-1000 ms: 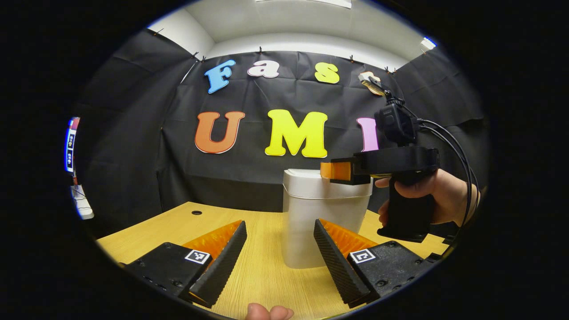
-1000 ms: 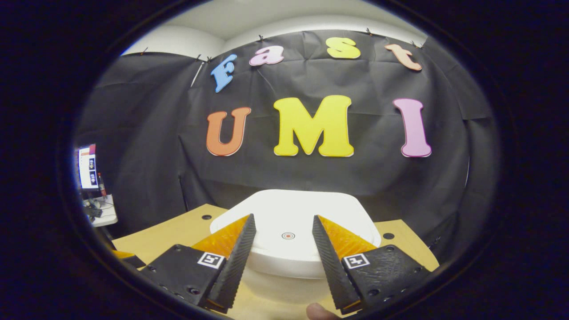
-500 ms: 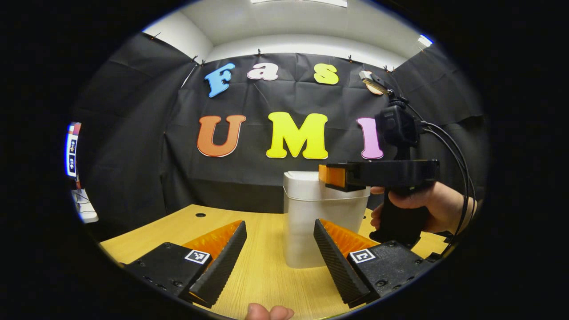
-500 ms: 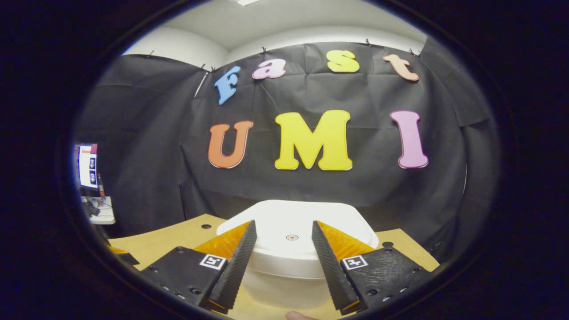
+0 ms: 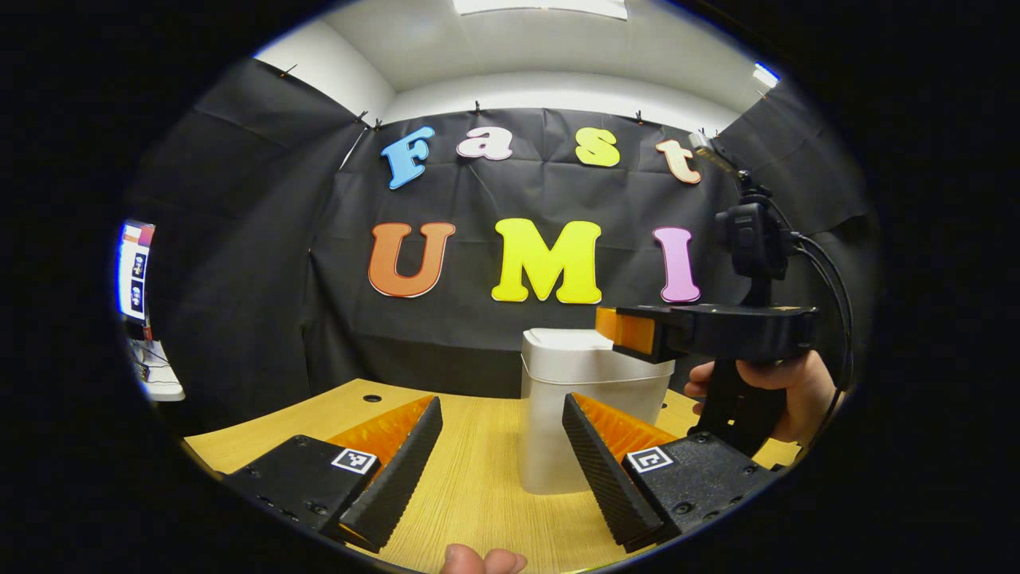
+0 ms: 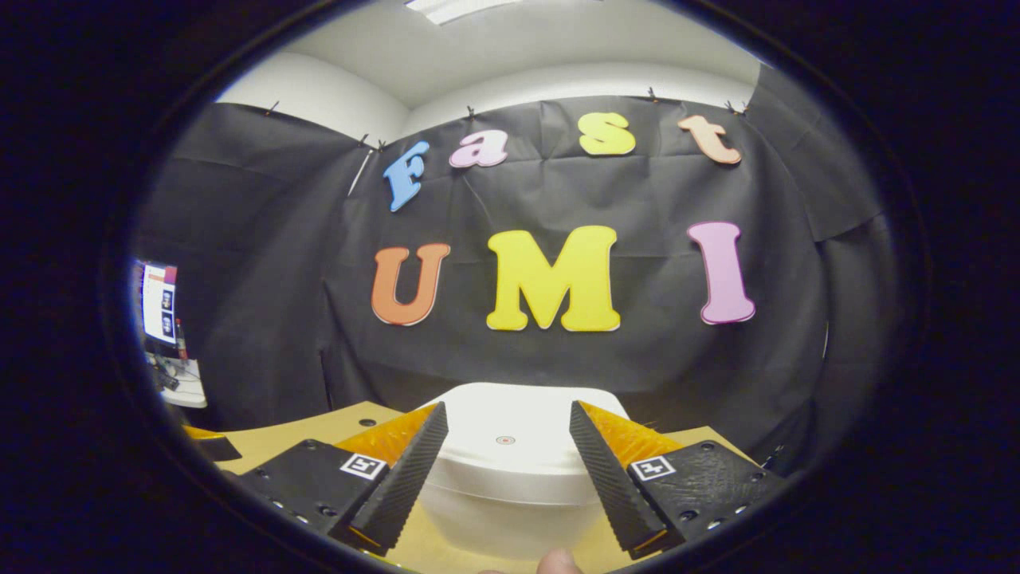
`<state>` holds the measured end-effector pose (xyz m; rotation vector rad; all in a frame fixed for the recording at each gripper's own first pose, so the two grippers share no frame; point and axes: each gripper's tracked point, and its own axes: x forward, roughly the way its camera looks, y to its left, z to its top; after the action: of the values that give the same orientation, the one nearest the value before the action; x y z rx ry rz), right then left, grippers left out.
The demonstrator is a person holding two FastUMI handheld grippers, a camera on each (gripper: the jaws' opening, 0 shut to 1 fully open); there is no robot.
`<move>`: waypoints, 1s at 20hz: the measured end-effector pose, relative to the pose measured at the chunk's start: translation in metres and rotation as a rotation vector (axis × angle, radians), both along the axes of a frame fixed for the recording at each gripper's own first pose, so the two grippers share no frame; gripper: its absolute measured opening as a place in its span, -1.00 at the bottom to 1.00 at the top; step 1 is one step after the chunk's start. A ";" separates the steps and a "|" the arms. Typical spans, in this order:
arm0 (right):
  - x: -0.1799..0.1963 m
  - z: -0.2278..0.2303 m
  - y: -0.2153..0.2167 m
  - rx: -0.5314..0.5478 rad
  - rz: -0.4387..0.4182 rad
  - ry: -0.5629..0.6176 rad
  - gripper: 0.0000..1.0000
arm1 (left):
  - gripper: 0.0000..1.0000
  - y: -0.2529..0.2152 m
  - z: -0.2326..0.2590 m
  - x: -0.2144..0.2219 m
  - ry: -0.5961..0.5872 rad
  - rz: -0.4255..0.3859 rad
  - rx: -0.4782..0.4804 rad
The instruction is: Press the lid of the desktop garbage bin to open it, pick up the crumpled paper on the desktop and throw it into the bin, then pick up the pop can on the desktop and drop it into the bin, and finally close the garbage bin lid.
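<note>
A white plastic bin (image 5: 594,406) with rounded corners was seen upright on the wooden counter (image 5: 478,478), its lid (image 6: 510,442) closed and flat, with a small round mark in the middle. The left hand-held gripper (image 5: 502,446) was held low over the counter, its ribbed fingers spread apart with nothing between them, pointing at the bin. The right hand-held gripper (image 6: 506,470) was held level by a hand (image 5: 785,391) just above the lid, fingers parted and nothing held, pointing across the bin toward the black cloth wall (image 6: 263,263).
</note>
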<state>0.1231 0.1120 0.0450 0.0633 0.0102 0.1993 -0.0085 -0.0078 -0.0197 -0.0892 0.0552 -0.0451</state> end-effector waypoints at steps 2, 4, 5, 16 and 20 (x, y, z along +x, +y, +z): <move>-0.009 0.001 -0.015 0.033 -0.019 -0.008 0.89 | 0.96 -0.005 0.005 0.003 -0.007 -0.007 0.011; -0.021 -0.003 -0.036 0.058 -0.046 -0.011 0.94 | 0.96 -0.009 0.007 0.006 -0.014 -0.013 0.013; -0.027 -0.006 -0.047 0.055 -0.065 -0.019 0.90 | 0.96 -0.013 0.006 0.008 -0.017 -0.017 0.012; -0.090 -0.049 -0.116 -0.010 -0.197 -0.075 0.94 | 0.94 -0.039 0.012 0.018 -0.031 -0.022 0.028; -0.098 -0.053 -0.115 -0.033 -0.195 -0.096 0.90 | 0.95 -0.048 0.007 0.019 -0.023 -0.018 0.032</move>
<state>0.0248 -0.0026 -0.0080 0.0210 -0.0884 0.0066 0.0105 -0.0559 -0.0129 -0.0566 0.0339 -0.0633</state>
